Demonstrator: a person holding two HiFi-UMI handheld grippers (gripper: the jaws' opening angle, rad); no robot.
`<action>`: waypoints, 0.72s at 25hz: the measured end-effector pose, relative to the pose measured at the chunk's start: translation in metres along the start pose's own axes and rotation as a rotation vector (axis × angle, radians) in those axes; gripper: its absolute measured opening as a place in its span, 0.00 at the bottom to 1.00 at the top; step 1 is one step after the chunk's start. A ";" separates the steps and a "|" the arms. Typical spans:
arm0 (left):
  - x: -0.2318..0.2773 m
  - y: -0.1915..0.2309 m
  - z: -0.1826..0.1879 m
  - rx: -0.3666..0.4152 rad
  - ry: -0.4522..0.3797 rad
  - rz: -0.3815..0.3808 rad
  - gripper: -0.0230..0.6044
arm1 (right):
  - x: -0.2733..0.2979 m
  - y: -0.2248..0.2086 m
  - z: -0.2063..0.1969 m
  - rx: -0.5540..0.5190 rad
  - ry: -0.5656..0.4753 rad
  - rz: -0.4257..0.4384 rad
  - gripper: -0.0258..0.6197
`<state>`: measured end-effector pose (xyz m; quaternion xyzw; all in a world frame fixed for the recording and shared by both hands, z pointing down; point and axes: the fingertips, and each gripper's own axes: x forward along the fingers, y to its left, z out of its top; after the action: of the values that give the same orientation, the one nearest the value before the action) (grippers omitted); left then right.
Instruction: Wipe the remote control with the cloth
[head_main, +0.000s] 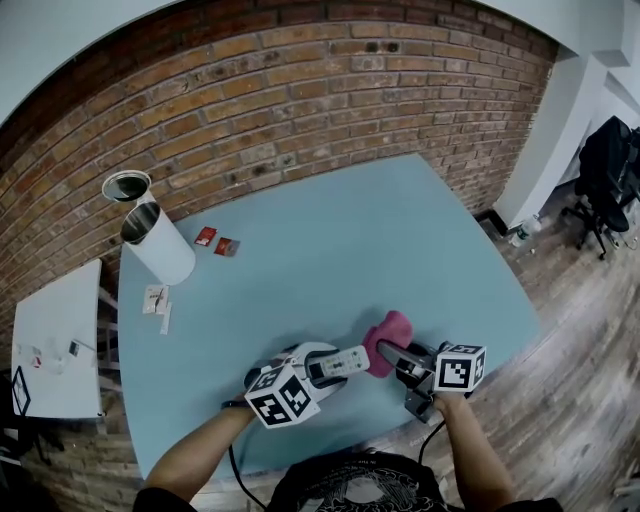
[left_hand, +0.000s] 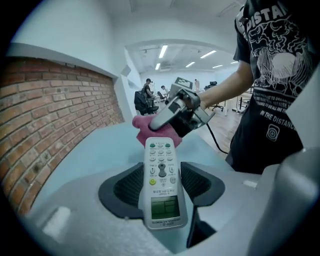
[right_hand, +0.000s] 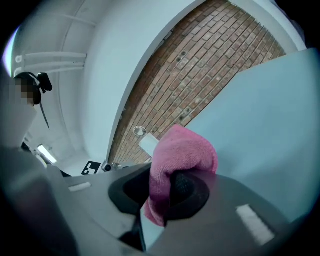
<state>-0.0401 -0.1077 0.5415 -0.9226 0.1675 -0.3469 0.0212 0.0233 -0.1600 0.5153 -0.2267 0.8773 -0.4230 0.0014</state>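
Remote (left_hand: 161, 155) and cloth (right_hand: 182, 152) both gripped.
Your left gripper (left_hand: 161, 186) clamps the remote's sides; your right gripper (right_hand: 162, 192) pinches the cloth just beyond the remote's far end.

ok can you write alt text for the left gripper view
A white remote control is clamped in the left gripper, buttons up, over a light blue table. Just beyond its far end, the right gripper holds a pink cloth; a brick wall runs along the left.
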 end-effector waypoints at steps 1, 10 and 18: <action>0.005 -0.003 -0.010 -0.011 0.028 -0.016 0.41 | -0.001 -0.003 -0.004 0.004 0.005 -0.010 0.14; 0.028 -0.020 -0.059 -0.086 0.184 -0.108 0.41 | 0.009 -0.001 -0.030 0.007 0.063 -0.036 0.14; 0.030 -0.026 -0.082 -0.098 0.239 -0.134 0.43 | 0.039 0.018 -0.043 -0.053 0.117 -0.021 0.14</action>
<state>-0.0646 -0.0865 0.6263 -0.8837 0.1237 -0.4464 -0.0670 -0.0268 -0.1342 0.5371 -0.2108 0.8843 -0.4122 -0.0604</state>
